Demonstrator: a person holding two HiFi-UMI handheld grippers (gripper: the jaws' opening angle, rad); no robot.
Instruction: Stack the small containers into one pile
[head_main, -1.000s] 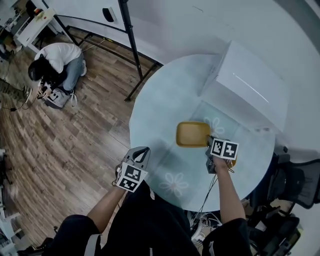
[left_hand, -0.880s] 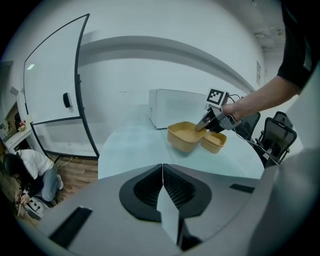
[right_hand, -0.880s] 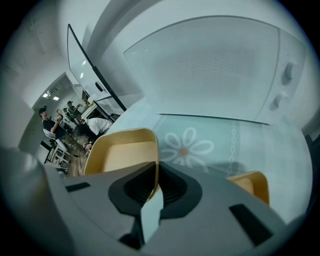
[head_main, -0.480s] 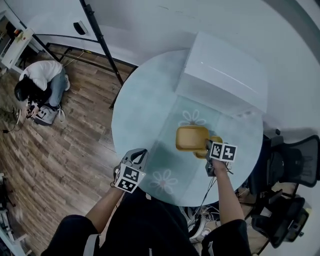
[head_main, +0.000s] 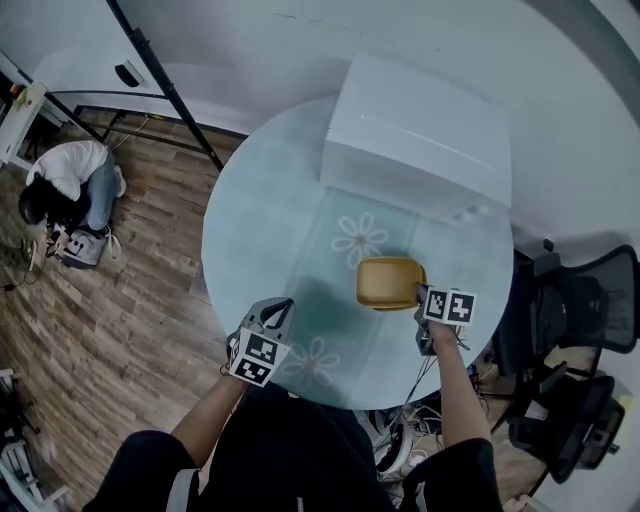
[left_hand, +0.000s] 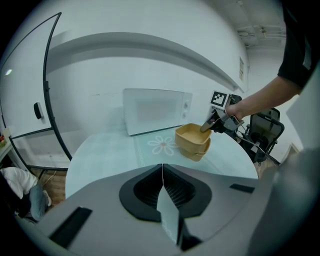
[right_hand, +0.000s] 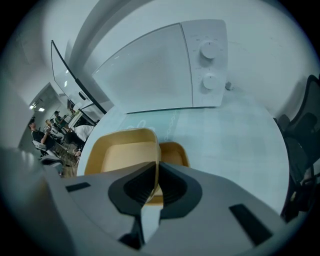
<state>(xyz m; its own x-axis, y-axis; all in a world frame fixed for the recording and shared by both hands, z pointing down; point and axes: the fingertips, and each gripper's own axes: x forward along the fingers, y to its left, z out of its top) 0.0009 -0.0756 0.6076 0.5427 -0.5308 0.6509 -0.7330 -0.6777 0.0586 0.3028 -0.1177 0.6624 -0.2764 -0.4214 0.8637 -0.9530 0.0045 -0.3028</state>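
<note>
Right tool (head_main: 418, 294) clamps the near rim of a yellow container (head_main: 388, 283), holding it right over a second yellow container (right_hand: 173, 152) on the round bench (head_main: 262, 226); left tool (head_main: 277, 313) hangs at the bench edge, jaws together, empty

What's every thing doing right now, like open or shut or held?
left gripper: shut, empty
right gripper: shut on top container's rim
top container: held, upright, above bottom container
bottom container: upright on table
microwave: door closed
</note>
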